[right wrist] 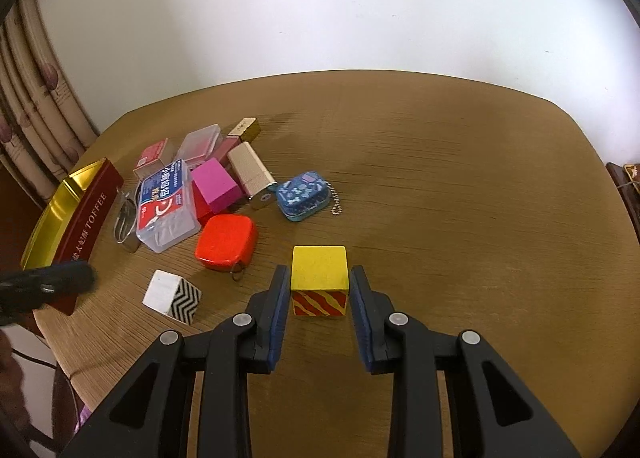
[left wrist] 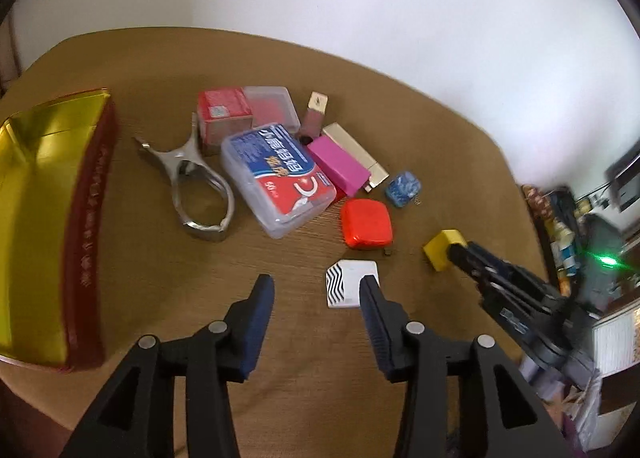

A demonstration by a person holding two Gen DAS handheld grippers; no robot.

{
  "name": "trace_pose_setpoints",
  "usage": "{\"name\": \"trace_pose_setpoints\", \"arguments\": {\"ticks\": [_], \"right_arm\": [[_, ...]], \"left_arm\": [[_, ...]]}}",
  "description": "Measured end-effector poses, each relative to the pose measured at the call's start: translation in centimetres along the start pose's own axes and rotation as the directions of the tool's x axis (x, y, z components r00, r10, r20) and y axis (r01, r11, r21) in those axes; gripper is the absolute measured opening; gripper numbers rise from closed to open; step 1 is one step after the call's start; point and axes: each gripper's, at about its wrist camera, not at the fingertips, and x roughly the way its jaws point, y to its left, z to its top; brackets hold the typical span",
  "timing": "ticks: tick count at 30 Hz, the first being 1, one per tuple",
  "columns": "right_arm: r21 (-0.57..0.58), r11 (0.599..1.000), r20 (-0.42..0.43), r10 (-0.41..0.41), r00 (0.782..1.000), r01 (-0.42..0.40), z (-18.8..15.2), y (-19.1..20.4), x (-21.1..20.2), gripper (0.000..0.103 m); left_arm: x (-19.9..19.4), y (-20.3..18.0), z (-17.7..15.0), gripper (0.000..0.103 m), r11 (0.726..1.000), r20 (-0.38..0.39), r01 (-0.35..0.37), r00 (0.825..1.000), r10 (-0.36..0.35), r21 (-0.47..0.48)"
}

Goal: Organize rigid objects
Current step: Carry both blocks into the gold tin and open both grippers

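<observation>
Reading "TOFFEE" | red tin (right wrist: 90,218) | floss box (right wrist: 166,204) label blurred

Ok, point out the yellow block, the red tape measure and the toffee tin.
yellow block (right wrist: 319,267), right wrist view, top face
red tape measure (right wrist: 226,240), right wrist view, top of case
toffee tin (left wrist: 90,214), left wrist view, red side wall

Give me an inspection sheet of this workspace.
Surface: wooden table, no spills seen.
Job's things: yellow cube; zigzag cube; toffee tin, visible part empty.
Clutter: floss box, red case, pink block, blue tin, metal opener, bunched together.
Grippers: left tool open, holding nothing; right tool shut on the yellow cube.
Cables: nothing seen on the table.
Surroundings: white wall, curtain.
</observation>
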Motion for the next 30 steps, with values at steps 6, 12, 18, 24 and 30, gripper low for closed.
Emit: {"name": "trace_pose_setpoints", "arguments": {"ticks": [6,12,18,24,30], "right_arm": [[0.021,1.000,-0.001,0.014,1.000,-0.014,0.0,-1.0,-0.1,0.028],[0.048,0.999,-0.009,0.027,1.000,-0.027,0.0,-1.9,0.1,0.028],[0.052,0.998,-0.013,0.034,0.999,-0.033,-0.1,-2.0,0.2,0.028],[0.057,0.998,-0.016,0.030,0.999,-0.030,-0.2,-1.8,0.1,0.028],[0.060,0.998,-0.020,0.033,0.999,-0.032,-0.1,-1.7,0.1,0.028]], "left_arm": [[2.9,-2.8,0.3,0.045,0.996,-0.029,-0.057,0.998,0.059,0.068],[4.9,-4.1,0.2,0.053,0.989,-0.053,-0.076,0.995,0.083,0.124],[5.7,-4.7,-0.3,0.057,0.987,-0.092,-0.069,0.992,0.083,0.146],[6.3,-5.4,0.1,0.057,0.980,-0.098,-0.063,0.992,0.083,0.188],[7.3,-5.4,-0.3,0.057,0.981,-0.120,-0.056,0.990,0.079,0.188]]}}
